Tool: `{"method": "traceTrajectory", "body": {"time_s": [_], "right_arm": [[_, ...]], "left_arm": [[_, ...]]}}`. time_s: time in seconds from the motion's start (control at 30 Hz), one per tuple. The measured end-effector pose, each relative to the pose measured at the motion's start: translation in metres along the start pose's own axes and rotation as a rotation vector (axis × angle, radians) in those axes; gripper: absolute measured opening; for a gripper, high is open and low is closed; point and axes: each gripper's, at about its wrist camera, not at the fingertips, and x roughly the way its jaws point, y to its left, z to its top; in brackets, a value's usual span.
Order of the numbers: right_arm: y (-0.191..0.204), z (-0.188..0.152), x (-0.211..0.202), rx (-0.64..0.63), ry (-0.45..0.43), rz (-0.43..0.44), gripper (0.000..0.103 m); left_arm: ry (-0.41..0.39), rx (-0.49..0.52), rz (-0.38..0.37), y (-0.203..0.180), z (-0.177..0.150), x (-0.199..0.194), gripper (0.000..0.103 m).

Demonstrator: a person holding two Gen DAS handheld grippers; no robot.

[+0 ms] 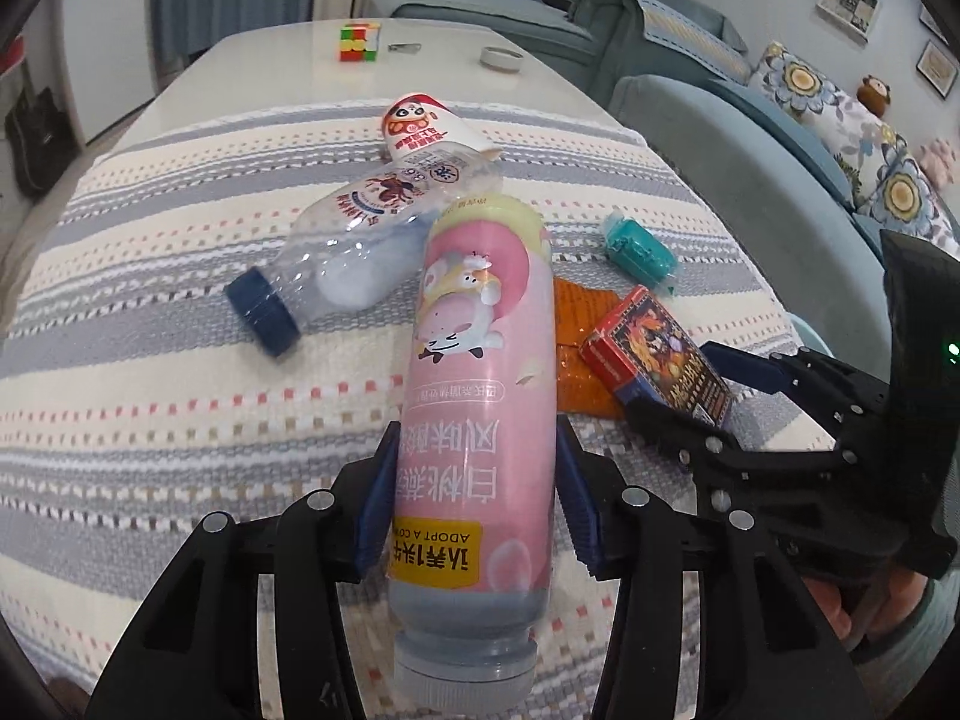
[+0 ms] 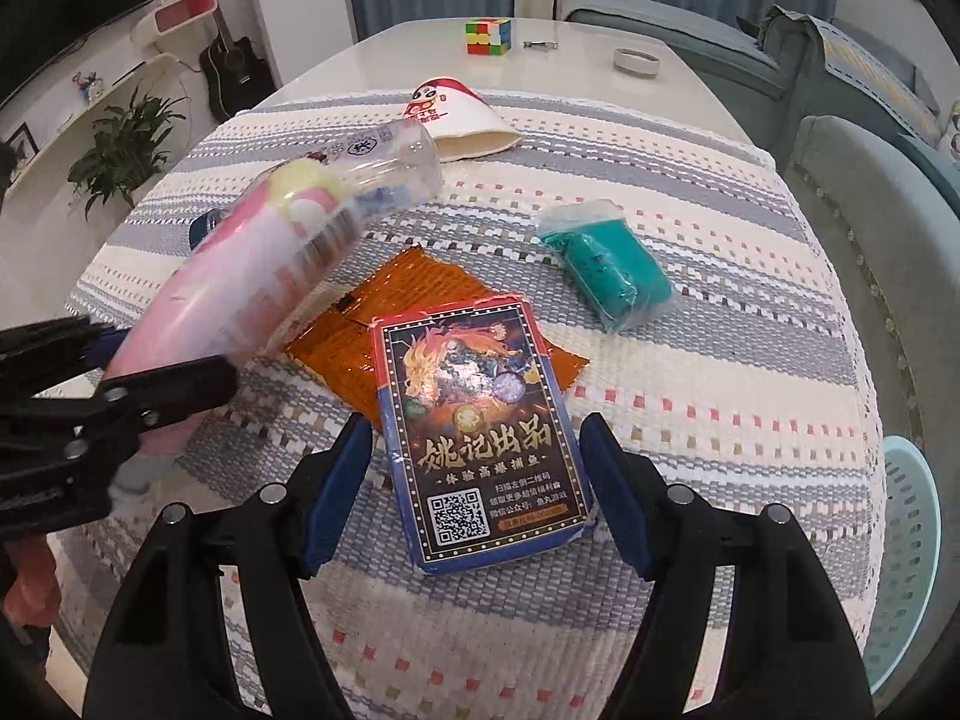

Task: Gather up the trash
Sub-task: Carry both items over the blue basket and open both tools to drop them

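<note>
While you hold a gripper in each hand, the big table (image 2: 600, 78) lies under you with a striped woven cloth (image 1: 150, 420) over most of it. A blue-grey sofa (image 1: 690, 42) stands past the far end.

Your left gripper (image 1: 474, 498) has its two blue pads tight on the sides of the pink yogurt drink bottle (image 1: 480, 360). The bottle points away from you, with its cap end near the camera. Seen from your right wrist, the bottle (image 2: 240, 276) is blurred and tilted up off the cloth.

Your right gripper (image 2: 474, 492) has its jaws set wide, one on each side of the playing card box (image 2: 480, 438). You can see small gaps beside the box, so the pads are not pressing it. The box lies flat, with its far end on top of the orange wrapper (image 2: 390, 312).

A clear bottle with a dark blue cap (image 1: 336, 252) lies on its side just behind the pink one. A paper cup with a cartoon face (image 2: 462, 120) lies tipped over behind that. A teal packet in clear wrap (image 2: 606, 264) sits apart on the right side.

Far off on the bare table top you see a puzzle cube (image 2: 488, 36) and a roll of tape (image 2: 636, 62).
</note>
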Motion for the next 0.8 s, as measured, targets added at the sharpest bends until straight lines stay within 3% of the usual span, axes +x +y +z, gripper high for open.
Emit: {"method": "traceTrajectory", "body": {"time_s": [0.13,0.33,0.63,0.8], "right_arm": [[-0.006,-0.003,-0.003,0.017,-0.005,-0.025,0.060],[-0.024,-0.003,-0.036,0.079,-0.089,-0.037,0.059],[-0.083,-0.010,-0.113,0.173,-0.212,-0.127,0.059],[-0.134,-0.026,-0.151,0.254,-0.250,-0.226,0.059]], "left_arm": [[-0.011,-0.014,-0.003,0.001,-0.004,-0.009,0.046],[-0.063,0.013,-0.015,-0.019,0.008,-0.033,0.046],[-0.159,0.149,-0.090,-0.105,0.040,-0.068,0.046],[-0.180,0.234,-0.139,-0.167,0.055,-0.070,0.046]]}}
